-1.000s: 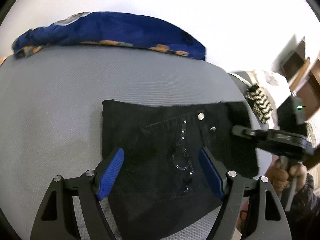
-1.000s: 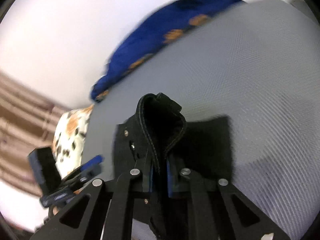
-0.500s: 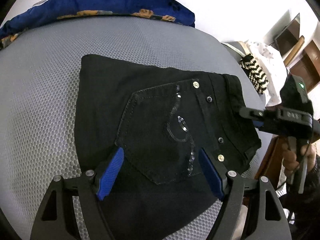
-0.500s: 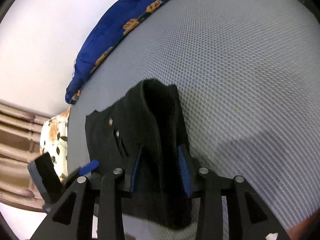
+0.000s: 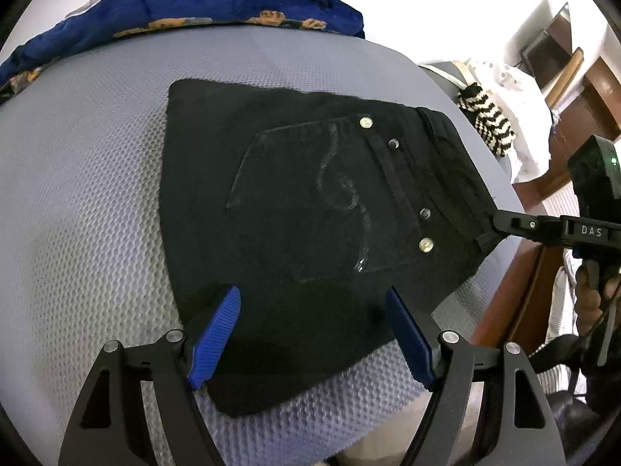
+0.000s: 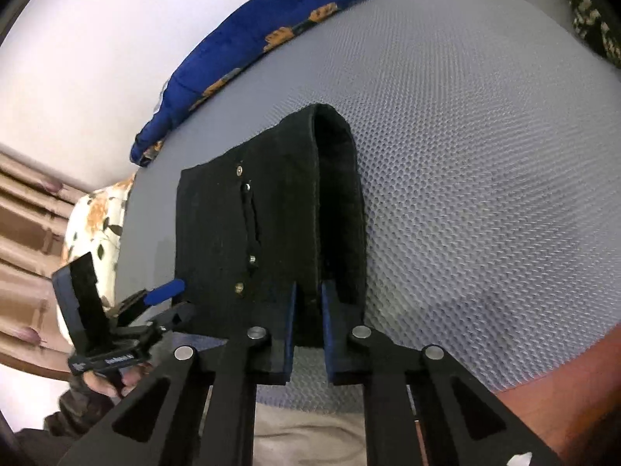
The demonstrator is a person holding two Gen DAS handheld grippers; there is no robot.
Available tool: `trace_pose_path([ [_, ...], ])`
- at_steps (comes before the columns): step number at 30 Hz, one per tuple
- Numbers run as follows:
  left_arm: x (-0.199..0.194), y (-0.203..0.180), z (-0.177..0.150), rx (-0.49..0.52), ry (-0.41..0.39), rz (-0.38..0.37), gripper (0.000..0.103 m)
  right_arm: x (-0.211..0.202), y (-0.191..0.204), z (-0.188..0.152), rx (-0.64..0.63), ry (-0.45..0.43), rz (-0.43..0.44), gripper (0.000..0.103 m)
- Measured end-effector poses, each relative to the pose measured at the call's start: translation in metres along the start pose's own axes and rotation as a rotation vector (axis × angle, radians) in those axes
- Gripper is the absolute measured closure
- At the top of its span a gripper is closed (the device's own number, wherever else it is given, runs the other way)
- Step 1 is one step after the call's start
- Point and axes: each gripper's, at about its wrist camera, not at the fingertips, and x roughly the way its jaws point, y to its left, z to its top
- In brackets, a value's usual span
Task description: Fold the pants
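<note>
The black pants point(image 5: 302, 209) lie folded into a compact rectangle on the grey mesh bed surface point(image 5: 77, 202), back pocket with sequins and metal studs facing up. My left gripper point(image 5: 310, 318) is open, its blue pads hovering over the near edge of the pants, holding nothing. My right gripper point(image 6: 308, 310) is open by a narrow gap, its pads astride the waistband edge of the pants point(image 6: 240, 233) without pinching it. The right gripper also shows in the left wrist view point(image 5: 500, 225) at the pants' right corner.
A blue patterned pillow point(image 5: 186, 4) lies along the far edge of the bed. A striped black-and-white cloth point(image 5: 485, 116) and white fabric sit at the right, with wooden furniture point(image 5: 597, 93) behind. A floral cushion point(image 6: 97, 225) and curtains lie left in the right wrist view.
My right gripper was shut on the raised pants edge; it has opened and the fold now lies flat. My left gripper stayed open and drew back slightly over the near edge.
</note>
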Motion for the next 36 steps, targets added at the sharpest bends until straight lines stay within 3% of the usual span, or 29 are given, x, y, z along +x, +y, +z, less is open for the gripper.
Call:
trace_pose_path([
  [5,0.011,0.001,-0.009,0.026,0.017,0.062,0.026,0.027,-0.017,-0.007,0.021,0.034,-0.032,0.093],
  [15,0.014,-0.007,-0.01,0.013,0.008,0.121,0.026,0.03,-0.019,-0.005,0.031,0.037,-0.018,0.091],
  [24,0.008,-0.012,-0.009,0.037,-0.015,0.219,0.025,0.026,-0.031,0.011,0.042,0.064,-0.039,0.067],
  [30,-0.001,-0.014,-0.003,0.053,-0.045,0.304,0.025,0.021,-0.026,0.019,-0.003,0.062,-0.061,0.061],
  [36,-0.017,-0.008,0.006,0.04,-0.101,0.358,0.025,0.021,-0.016,0.028,-0.059,0.044,-0.086,0.048],
])
